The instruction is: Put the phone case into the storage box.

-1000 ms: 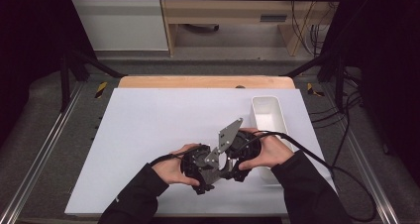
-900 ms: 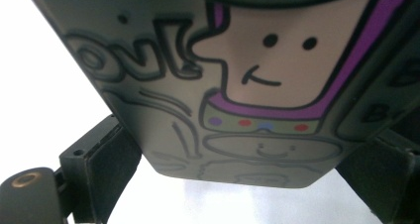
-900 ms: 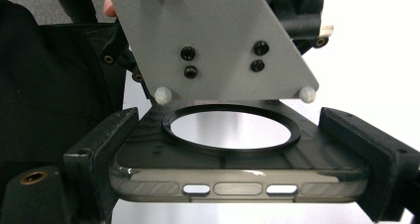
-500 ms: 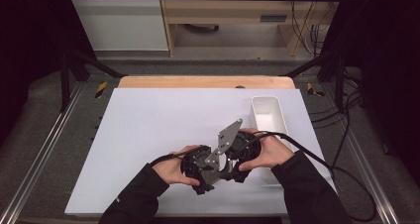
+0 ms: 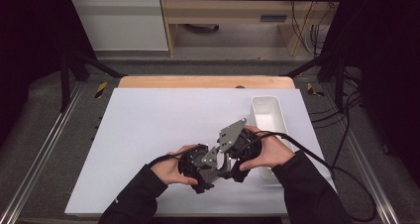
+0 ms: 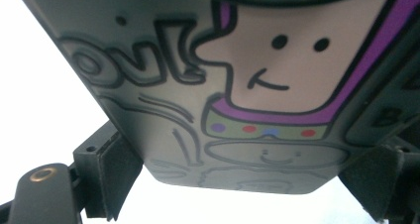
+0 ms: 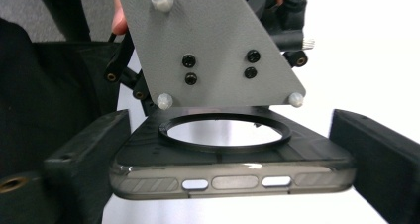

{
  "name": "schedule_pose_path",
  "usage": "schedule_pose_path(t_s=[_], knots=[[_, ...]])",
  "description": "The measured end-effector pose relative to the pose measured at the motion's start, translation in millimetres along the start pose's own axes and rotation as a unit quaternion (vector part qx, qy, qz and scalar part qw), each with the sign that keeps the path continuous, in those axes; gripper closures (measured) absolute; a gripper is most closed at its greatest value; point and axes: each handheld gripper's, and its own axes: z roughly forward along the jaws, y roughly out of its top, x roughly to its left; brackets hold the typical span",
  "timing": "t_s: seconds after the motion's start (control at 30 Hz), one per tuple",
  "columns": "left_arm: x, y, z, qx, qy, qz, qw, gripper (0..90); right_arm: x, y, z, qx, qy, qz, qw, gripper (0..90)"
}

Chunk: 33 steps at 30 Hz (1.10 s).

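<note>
Phone case [image 7: 233, 169] lies flat between both grippers, long axis running from the left gripper [image 5: 200, 167] to the right gripper [image 5: 233, 157]; each clamps one end, jaws wide.

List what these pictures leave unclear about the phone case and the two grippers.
- High view: the phone case is hidden behind both hands and the gripper bodies.
- Left gripper view: the phone case is cut off at the top edge and blurred.
- Right gripper view: the left gripper's grey plate covers the case's far end; pad contact is unclear.
</note>
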Motion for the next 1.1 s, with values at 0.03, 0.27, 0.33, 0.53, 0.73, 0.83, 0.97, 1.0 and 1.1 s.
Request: schedule_pose_path(t_s=[0.03, 0.27, 0.33, 0.53, 0.73, 0.83, 0.97, 1.0, 1.1], knots=[[0.3, -0.5, -0.5, -0.002, -0.003, -0.004, 1.0, 11.6, 0.0, -0.4, -0.7, -0.004, -0.002, 0.001, 1.0, 3.5], [1.0, -5.7, -3.4, -0.013, -0.002, -0.013, 0.9998, 11.6, 1.8, -6.6, -11.0, -0.038, -0.028, 0.012, 0.9988, 2.1], [1.2, -7.1, -4.9, -0.017, 0.0, -0.015, 0.9998, 11.6, 1.9, -9.4, -14.2, -0.048, -0.027, 0.017, 0.9983, 2.0], [2.2, -12.2, -7.8, -0.034, -0.002, -0.024, 0.9991, 11.5, 3.2, -20.6, -20.5, -0.079, -0.027, 0.029, 0.9961, 2.2], [2.5, -18.0, -9.2, -0.058, -0.003, -0.035, 0.9977, 11.5, 5.9, -32.2, -19.1, -0.093, -0.026, 0.041, 0.9945, 2.3], [2.6, -20.9, -9.7, -0.069, -0.003, -0.04, 0.9968, 11.5, 6.2, -38.0, -17.1, -0.104, -0.027, 0.049, 0.993, 2.5], [1.2, -24.1, -7.7, -0.076, -0.007, -0.043, 0.9962, 11.5, 6.8, -45.6, -14.0, -0.118, -0.027, 0.06, 0.9908, 2.5], [0.8, -24.9, -7.1, -0.079, -0.009, -0.044, 0.9959, 11.5, 7.1, -47.4, -13.1, -0.122, -0.026, 0.062, 0.9902, 2.5], [0.0, -27.3, -5.5, -0.088, -0.01, -0.047, 0.995, 11.5, 8.5, -52.6, -10.7, -0.134, -0.027, 0.069, 0.9882, 2.6]])
